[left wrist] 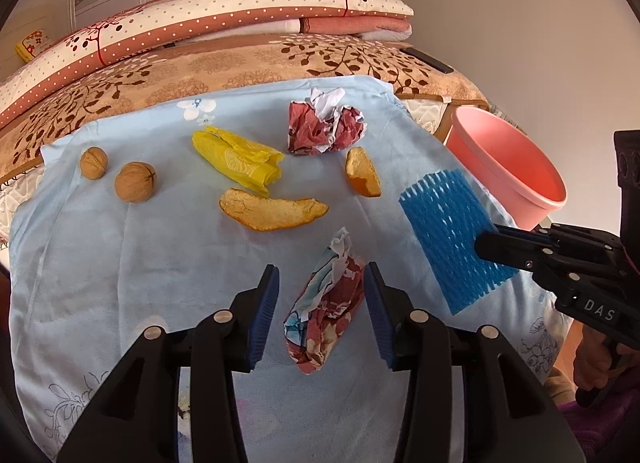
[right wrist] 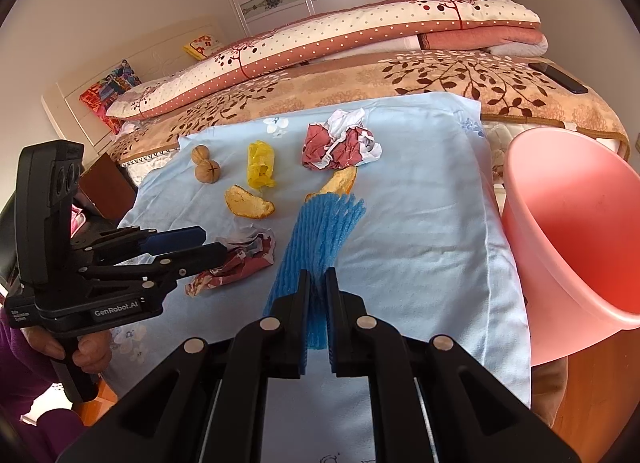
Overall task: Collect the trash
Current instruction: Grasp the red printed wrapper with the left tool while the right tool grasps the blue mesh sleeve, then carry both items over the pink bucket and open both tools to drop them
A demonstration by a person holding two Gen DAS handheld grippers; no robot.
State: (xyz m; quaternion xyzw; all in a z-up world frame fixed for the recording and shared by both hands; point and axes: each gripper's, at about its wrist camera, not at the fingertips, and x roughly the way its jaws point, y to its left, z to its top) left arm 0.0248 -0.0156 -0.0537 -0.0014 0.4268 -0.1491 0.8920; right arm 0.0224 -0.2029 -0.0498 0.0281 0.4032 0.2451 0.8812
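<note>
A crumpled red-and-blue floral paper wad point(left wrist: 326, 319) lies on the light blue cloth point(left wrist: 120, 263) between the fingers of my left gripper point(left wrist: 322, 268). The jaws stand open, with the left pad clear of the wad and the right pad close beside it. From the right wrist view, that left gripper point(right wrist: 214, 243) hovers over the same wad point(right wrist: 240, 263). My right gripper point(right wrist: 319, 272) is shut on the near end of a blue foam fruit net point(right wrist: 324, 231), which stretches away over the cloth. The net point(left wrist: 444, 231) also shows in the left wrist view.
A pink bin point(right wrist: 568, 231) stands off the cloth's right edge. On the cloth lie another crumpled paper point(left wrist: 324, 127), a yellow wrapper point(left wrist: 240, 161), two orange peels point(left wrist: 272, 209) point(left wrist: 362, 177) and two walnuts point(left wrist: 135, 182). Folded bedding is stacked behind.
</note>
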